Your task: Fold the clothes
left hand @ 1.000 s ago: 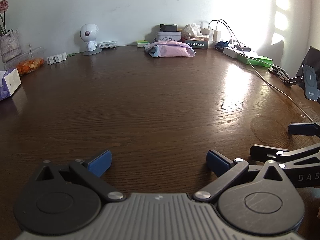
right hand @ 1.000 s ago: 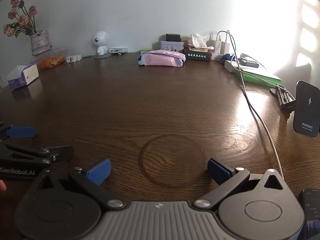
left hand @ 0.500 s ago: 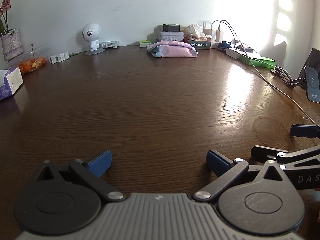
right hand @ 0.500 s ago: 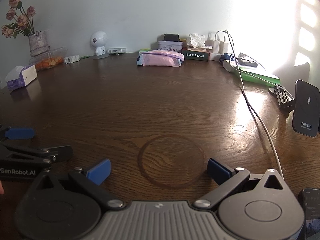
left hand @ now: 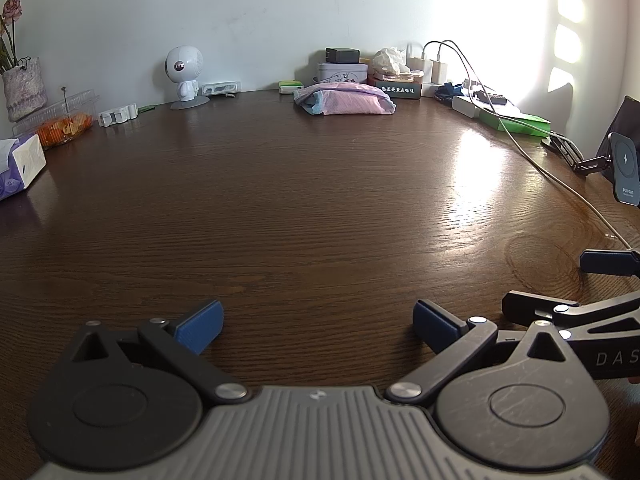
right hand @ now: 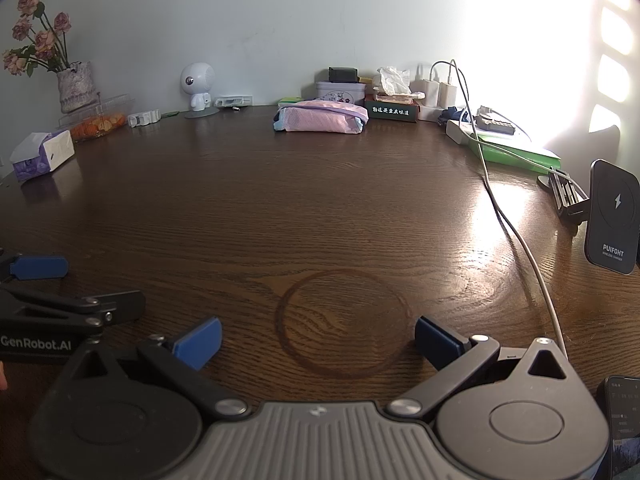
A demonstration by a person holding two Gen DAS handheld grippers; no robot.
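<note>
Both tongs, left (left hand: 316, 322) and right (right hand: 318, 338), had barely drifted, jaws wide and empty. They hovered over the dark wooden bench (left hand: 320, 208), well short of the folded pink cloth bundle (left hand: 346, 99), probably awaiting clothes.

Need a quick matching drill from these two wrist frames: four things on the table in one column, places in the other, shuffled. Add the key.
Things:
1. pink folded garment
2. tissue box
3. wireless charger
4. ring stain

Places:
A. on the wood just ahead of the open right gripper
B. far left side of the table
C. right edge, upright on a stand
D. far side of the table, in front of the tin near the wall

Pairs: 1-D, 2-B, 3-C, 4-A
</note>
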